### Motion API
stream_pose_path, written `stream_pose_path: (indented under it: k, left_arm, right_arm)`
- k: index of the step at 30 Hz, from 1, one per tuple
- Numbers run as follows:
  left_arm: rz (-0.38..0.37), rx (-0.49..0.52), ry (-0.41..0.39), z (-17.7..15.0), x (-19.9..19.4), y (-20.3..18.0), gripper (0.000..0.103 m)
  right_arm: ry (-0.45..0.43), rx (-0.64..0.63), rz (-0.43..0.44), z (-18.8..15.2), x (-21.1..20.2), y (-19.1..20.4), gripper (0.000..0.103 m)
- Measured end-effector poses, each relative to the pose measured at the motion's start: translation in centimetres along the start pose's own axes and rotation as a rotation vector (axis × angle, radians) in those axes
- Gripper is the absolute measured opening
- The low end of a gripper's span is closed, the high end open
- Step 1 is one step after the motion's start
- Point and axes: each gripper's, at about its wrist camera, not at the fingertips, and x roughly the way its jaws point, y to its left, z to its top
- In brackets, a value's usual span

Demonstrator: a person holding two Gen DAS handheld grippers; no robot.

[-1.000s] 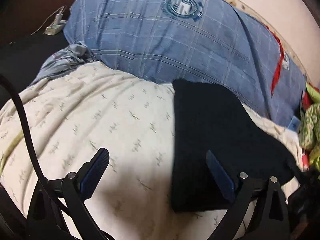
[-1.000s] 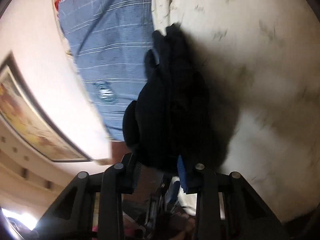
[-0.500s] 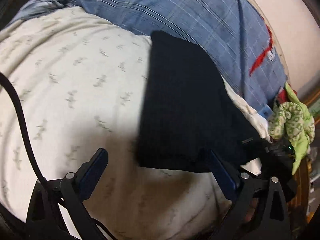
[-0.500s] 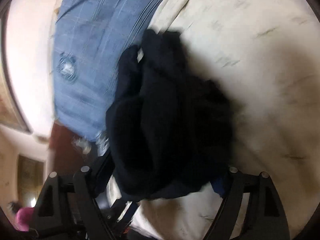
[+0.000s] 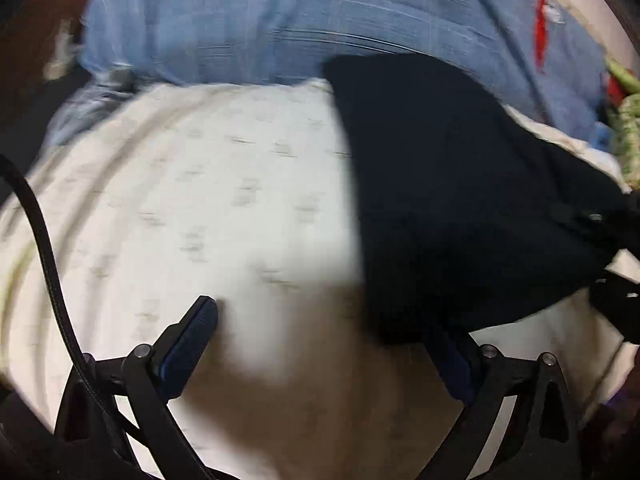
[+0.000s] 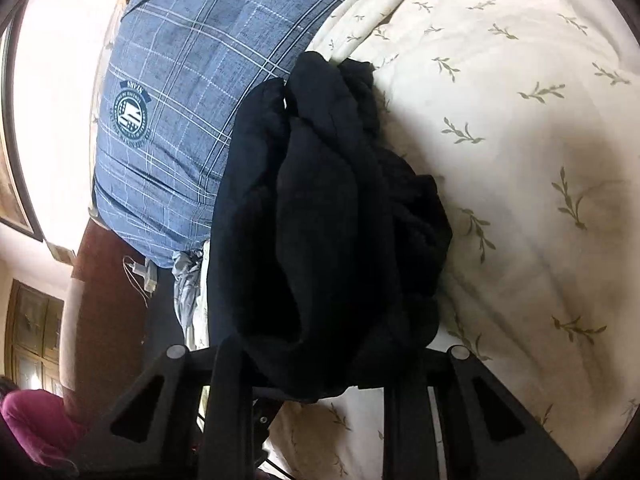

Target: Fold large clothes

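Observation:
A folded black garment point(image 5: 460, 200) lies on the cream leaf-print bedsheet point(image 5: 208, 200), its far edge against a blue plaid pillow point(image 5: 320, 24). My left gripper point(image 5: 324, 344) is open just above the sheet; its right finger point(image 5: 456, 364) is at the garment's near edge and its left finger point(image 5: 192, 336) is over bare sheet. In the right wrist view the garment point(image 6: 332, 208) is bunched in thick folds and runs down between my right gripper's point(image 6: 320, 360) jaws, which are closed on its near end; the fingertips are hidden by cloth.
The blue pillow with a round crest point(image 6: 130, 114) lies along the wall. Green patterned cloth point(image 5: 630, 128) sits at the right of the bed. A charger and cable point(image 6: 144, 272) lie on the dark floor beside the bed. A person in a magenta top point(image 6: 36, 424) is at lower left.
The right gripper has closed on the garment's end and the cloth has bunched up. The left gripper has swung left, so the garment sits further right in its view; it stays open.

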Motion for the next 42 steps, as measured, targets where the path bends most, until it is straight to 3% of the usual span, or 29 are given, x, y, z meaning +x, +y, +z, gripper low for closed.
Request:
stream_pose_path:
  k: [2,4,8,10,14,16,19,21,23,24,27,29,30,32,36,38,40,42]
  left_arm:
    - [-0.042,-0.045,0.025,-0.1,0.6,0.8,0.102]
    - [-0.025,-0.021,-0.005,0.5,0.6,0.4,0.102]
    - [0.120,-0.024,-0.132,1.8,-1.3,0.6,0.102]
    - [0.188,-0.038,-0.194,2.2,-2.9,1.3,0.102]
    - [0.248,-0.102,-0.181,2.4,-3.6,4.5,0.100]
    - [0.231,-0.122,-0.122,1.6,-2.5,6.0,0.100]
    - [0.206,-0.094,-0.028,0.0,-0.4,5.8,0.100]
    - [0.181,-0.120,-0.014,-0.9,-0.5,6.2,0.100]
    - [0.155,-0.161,0.017,-1.6,-1.3,7.3,0.097]
    - [0.142,-0.182,0.026,-1.7,-1.8,7.8,0.094]
    - [0.086,-0.259,-0.041,-1.0,-5.2,9.9,0.091]
    - [0.045,-0.254,-0.131,0.9,-7.6,10.1,0.099]
    - [-0.002,-0.238,-0.160,2.1,-8.2,9.7,0.101]
    - [-0.125,-0.202,-0.189,4.5,-8.3,8.3,0.102]
    - [-0.244,-0.099,-0.155,7.4,-5.0,4.5,0.102]
    - [-0.196,-0.054,-0.106,7.8,-2.2,3.1,0.100]
    - [-0.169,-0.045,-0.048,7.6,0.3,2.6,0.100]
    - [-0.124,-0.039,0.017,6.1,2.0,2.3,0.100]
  right_arm:
    - [-0.005,-0.006,-0.009,0.0,0.3,0.3,0.023]
    - [-0.016,-0.032,-0.030,-0.2,0.4,0.6,0.023]
    - [-0.067,-0.112,-0.124,-0.9,0.1,2.2,0.023]
    - [-0.086,-0.223,-0.189,-2.1,0.1,4.7,0.023]
    - [-0.058,-0.226,-0.159,-4.2,0.8,7.1,0.023]
    - [-0.043,-0.190,-0.117,-5.4,1.0,7.1,0.023]
    - [-0.018,-0.134,-0.157,-6.5,2.2,4.9,0.025]
    - [0.000,-0.003,-0.119,-6.3,2.1,1.7,0.043]
    - [-0.007,0.072,-0.059,-6.0,0.9,0.3,0.049]
    - [-0.025,0.060,-0.096,-5.9,-0.2,0.4,0.051]
    - [-0.094,0.044,-0.182,-5.7,-3.7,1.3,0.061]
    - [-0.171,-0.018,-0.263,-6.0,-6.0,2.9,0.062]
    - [-0.236,-0.085,-0.321,-6.0,-7.4,4.4,0.063]
    - [-0.297,-0.222,-0.346,-5.7,-8.0,7.7,0.072]
    - [-0.188,-0.422,-0.234,-4.8,-3.1,12.8,0.072]
    - [-0.132,-0.419,-0.225,-3.9,-0.1,12.5,0.067]
    - [-0.048,-0.337,-0.197,-2.5,2.0,9.8,0.062]
    - [-0.011,-0.301,-0.244,-1.1,3.7,6.7,0.049]
